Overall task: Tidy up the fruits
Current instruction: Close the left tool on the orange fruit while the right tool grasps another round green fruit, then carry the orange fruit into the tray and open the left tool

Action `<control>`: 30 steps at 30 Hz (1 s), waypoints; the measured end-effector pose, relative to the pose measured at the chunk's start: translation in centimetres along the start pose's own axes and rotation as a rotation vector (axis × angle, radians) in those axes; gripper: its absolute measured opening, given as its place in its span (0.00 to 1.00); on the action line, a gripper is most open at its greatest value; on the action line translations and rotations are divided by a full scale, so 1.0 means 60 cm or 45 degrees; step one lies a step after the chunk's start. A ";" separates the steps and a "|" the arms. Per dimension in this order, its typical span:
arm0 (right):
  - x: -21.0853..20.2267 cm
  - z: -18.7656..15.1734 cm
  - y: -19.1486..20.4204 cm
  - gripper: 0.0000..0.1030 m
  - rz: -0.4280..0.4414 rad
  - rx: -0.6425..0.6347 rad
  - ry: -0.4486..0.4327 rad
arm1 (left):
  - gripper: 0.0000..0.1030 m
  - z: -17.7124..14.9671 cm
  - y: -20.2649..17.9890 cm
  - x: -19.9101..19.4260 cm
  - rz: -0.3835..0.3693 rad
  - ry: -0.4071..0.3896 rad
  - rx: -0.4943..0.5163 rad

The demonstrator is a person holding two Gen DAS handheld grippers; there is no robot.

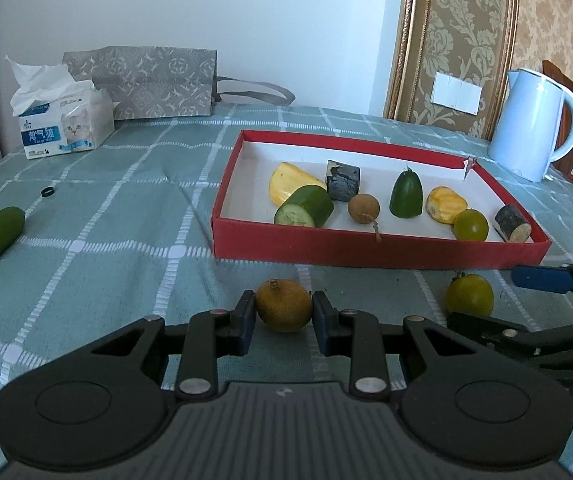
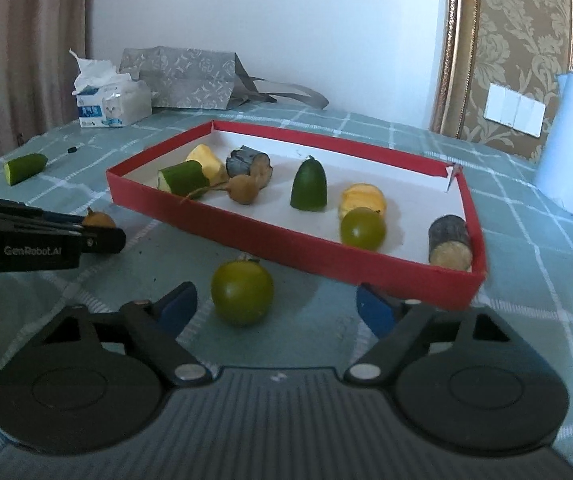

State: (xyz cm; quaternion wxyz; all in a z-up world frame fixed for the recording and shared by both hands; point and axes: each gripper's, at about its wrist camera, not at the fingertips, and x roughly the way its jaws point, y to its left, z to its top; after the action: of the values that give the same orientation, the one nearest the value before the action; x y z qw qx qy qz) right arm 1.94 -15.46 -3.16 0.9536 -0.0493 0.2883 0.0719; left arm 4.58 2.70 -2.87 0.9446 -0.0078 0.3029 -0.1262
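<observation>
Red box (image 1: 378,246), on the tabletop (image 1: 126,208): rigid shallow tray already carrying cut fruit pieces; landmark for all below. Green round fruit (image 2: 242,298), just outside the box's near wall: likely light, firm and smooth-skinned, apt to roll or slip, best taken across its widest middle; right gripper (image 2: 274,306) jaws released, spread wide to either side. Brown round fruit (image 1: 283,305), near the box's front wall: small, light, thin-shelled, needs gentle pressure; left gripper (image 1: 283,320) jaws clenched at its sides.

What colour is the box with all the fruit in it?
The box is red outside and white inside. It shows best in the right wrist view.
</observation>
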 end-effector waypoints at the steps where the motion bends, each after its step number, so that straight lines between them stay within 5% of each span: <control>1: 0.002 0.001 0.002 0.75 -0.005 -0.004 0.000 | 0.29 0.000 0.001 0.000 -0.002 0.001 -0.004; 9: 0.021 0.016 0.014 0.66 -0.021 -0.007 0.005 | 0.29 0.001 0.003 0.001 -0.007 0.002 -0.012; 19: 0.036 0.019 0.021 0.31 0.037 -0.007 0.038 | 0.28 -0.001 0.002 0.001 -0.008 0.004 -0.013; 30: 0.019 0.011 0.011 0.31 0.022 0.017 0.016 | 0.28 -0.001 0.001 0.001 -0.014 0.000 -0.006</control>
State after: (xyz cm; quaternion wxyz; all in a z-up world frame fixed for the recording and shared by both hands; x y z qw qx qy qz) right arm 3.14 -14.62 -3.28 0.9514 -0.0409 0.2951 0.0779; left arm 4.63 2.76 -2.97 0.9439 -0.0118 0.3031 -0.1308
